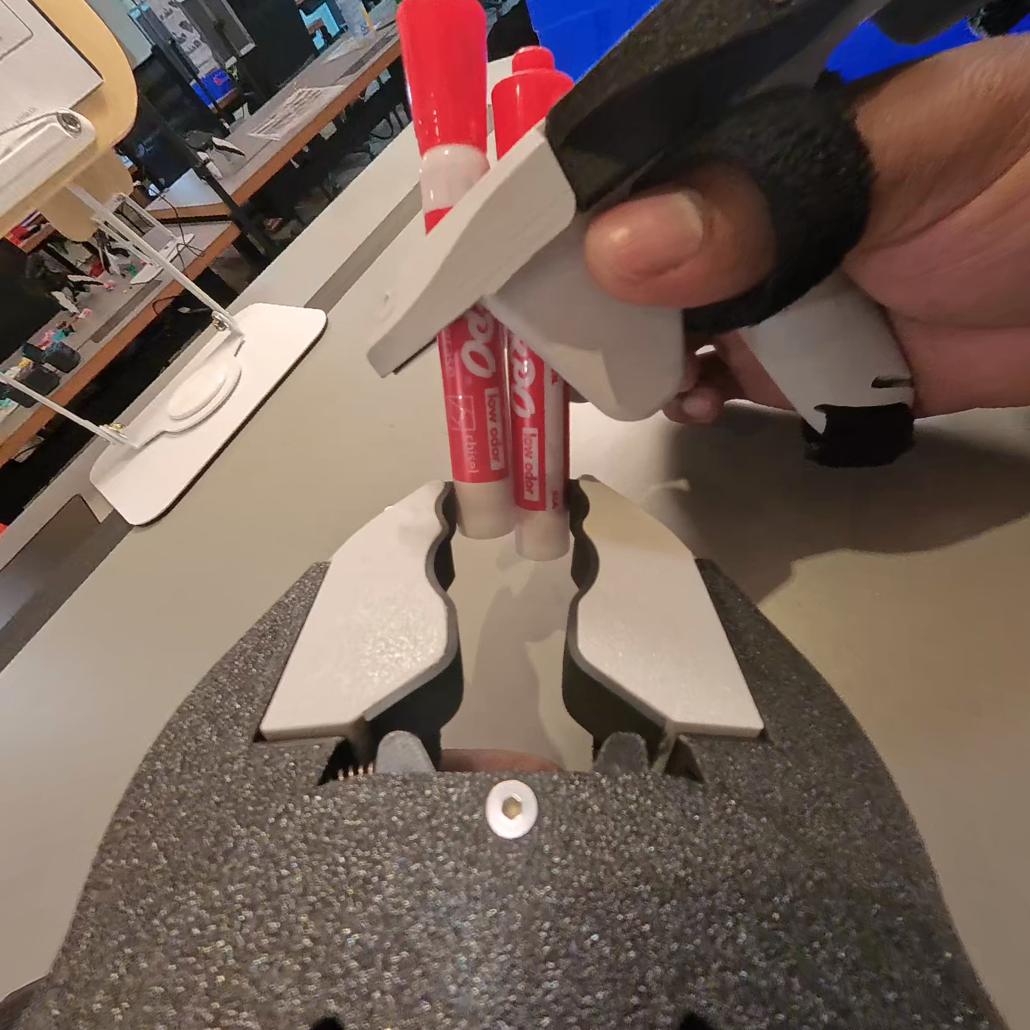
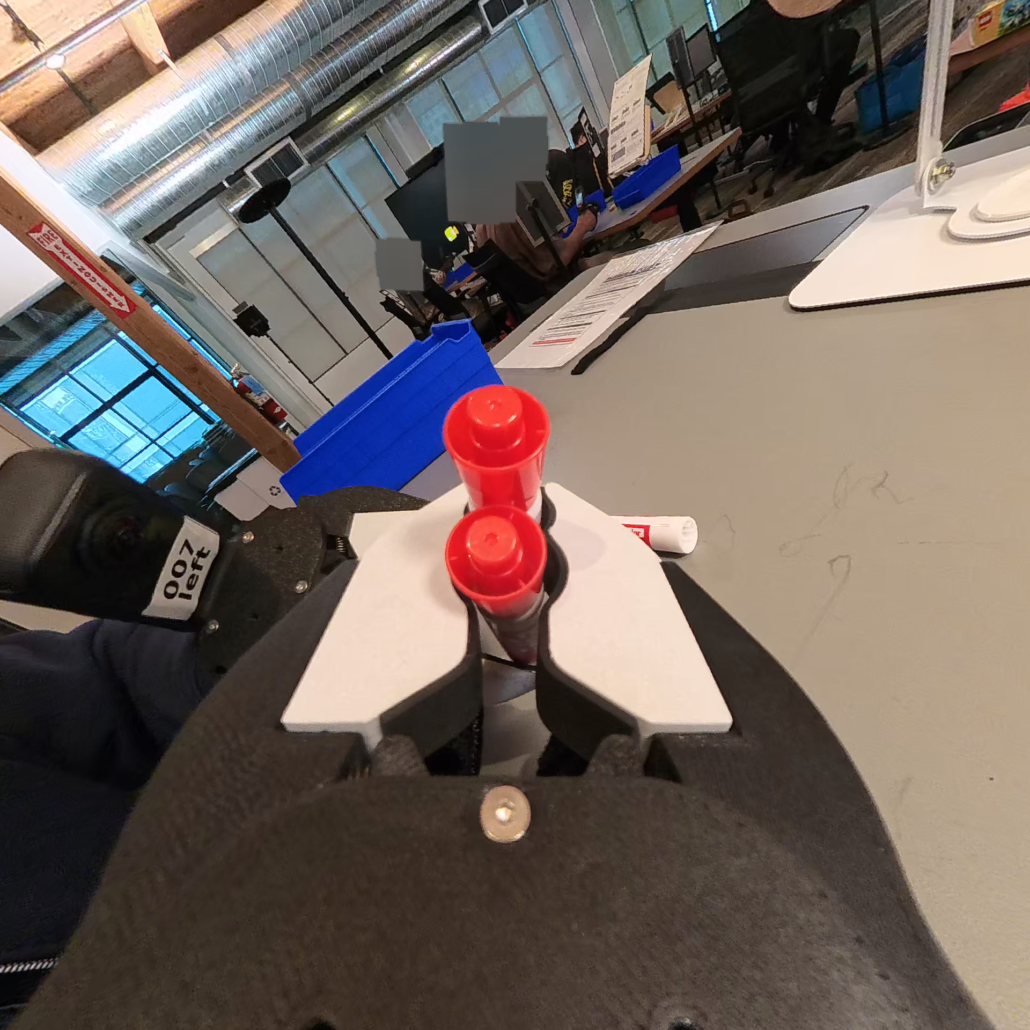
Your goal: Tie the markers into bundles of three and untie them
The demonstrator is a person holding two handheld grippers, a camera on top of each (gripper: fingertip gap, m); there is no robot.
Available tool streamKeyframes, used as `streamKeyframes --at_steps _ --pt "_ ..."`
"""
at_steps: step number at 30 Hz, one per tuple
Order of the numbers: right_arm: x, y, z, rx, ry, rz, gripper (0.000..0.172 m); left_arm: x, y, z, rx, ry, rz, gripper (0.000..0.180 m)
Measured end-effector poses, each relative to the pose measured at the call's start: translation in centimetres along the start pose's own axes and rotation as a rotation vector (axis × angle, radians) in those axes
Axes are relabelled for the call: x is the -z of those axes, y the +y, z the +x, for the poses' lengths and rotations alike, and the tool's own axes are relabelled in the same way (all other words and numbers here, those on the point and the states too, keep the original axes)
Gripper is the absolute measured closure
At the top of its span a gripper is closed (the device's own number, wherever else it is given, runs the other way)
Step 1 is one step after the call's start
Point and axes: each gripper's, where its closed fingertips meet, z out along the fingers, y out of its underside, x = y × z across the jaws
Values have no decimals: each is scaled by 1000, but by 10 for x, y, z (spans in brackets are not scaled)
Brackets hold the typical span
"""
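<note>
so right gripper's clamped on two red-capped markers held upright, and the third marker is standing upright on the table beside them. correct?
Not quite. The right gripper does clamp two red-capped markers upright, but the third marker is lying flat on the grey table, just past the gripper's finger, not standing. The right wrist view shows it.

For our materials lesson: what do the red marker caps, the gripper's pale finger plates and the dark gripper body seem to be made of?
Red marker caps: glossy moulded plastic, judging by the highlights and stepped tops.
Pale finger plates: matt grey plastic with a fine grain, possibly printed.
Dark body of the left hand-held gripper: rough, speckled black plastic; the exact kind cannot be told.
</note>
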Motion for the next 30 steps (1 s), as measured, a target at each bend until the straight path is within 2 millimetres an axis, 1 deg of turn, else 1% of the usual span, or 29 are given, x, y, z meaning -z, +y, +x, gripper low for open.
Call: streamKeyframes --at_steps 10,12,16,18,21,25,27,30 --pt "0 0 -1 -54 -34 12 154 3 -3 -2 26 -5 2 141" --pt "0 0 -1 -69 -40 8 154 4 -3 -1 64 11 1 141" --pt "-3 5 -1 -65 -38 -19 155 4 -3 3 201 84 -2 142" --pt "-4 10 -1 -14 -22 -55 155 2 1 5 214 107 -15 143" --pt "-8 20 -5 144 6 -135 155 0 7 9 174 116 -55 145" --pt "-14 44 -9 376 40 -274 155 -2 22 16 101 146 -149 145" --pt "-17 53 -9 410 43 -317 155 -2 32 21 98 178 -209 145" --pt "-18 55 -11 412 16 -328 155 -1 35 21 96 210 -218 145"
